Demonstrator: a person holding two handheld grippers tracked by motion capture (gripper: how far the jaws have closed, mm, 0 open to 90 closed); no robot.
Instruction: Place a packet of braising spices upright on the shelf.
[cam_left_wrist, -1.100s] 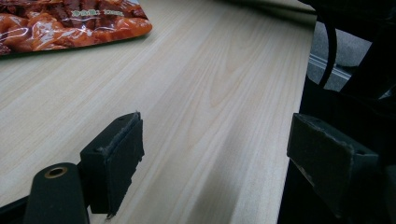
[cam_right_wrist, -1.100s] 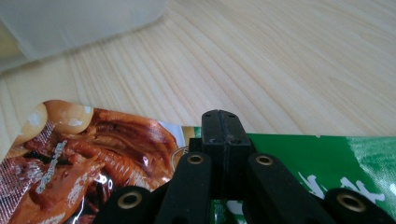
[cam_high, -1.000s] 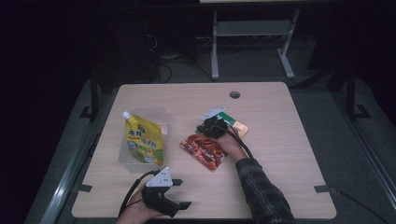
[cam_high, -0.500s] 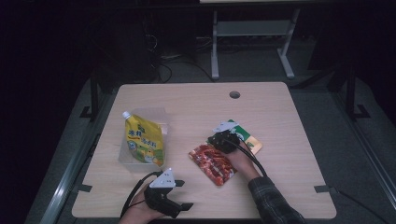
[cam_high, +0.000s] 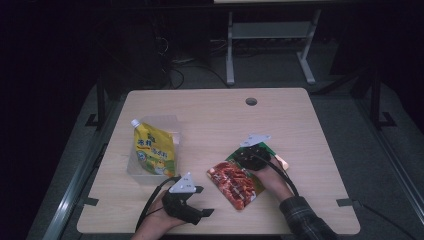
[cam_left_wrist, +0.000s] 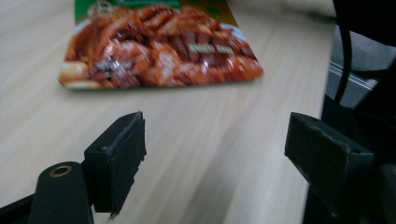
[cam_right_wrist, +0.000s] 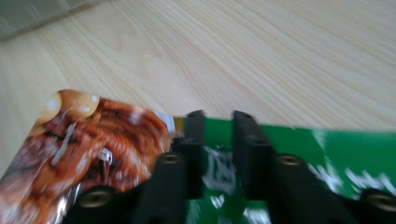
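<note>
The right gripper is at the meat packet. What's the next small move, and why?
Probably lift the right gripper clear of the packet. Its jaws have just been opening, with a narrow gap between them and seemingly nothing pinched. The packet lies flat on the table. The left gripper is wide open, facing its near edge.

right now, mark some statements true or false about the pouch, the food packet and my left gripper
1. The yellow spout pouch lies in a clear tray. True.
2. The left gripper is shut on the red and green food packet. False: its jaws stand open and empty, short of the packet.
3. The food packet lies flat on the wooden table. True.
4. In the high view the pouch is right of the packet. False: it is left of it.
</note>
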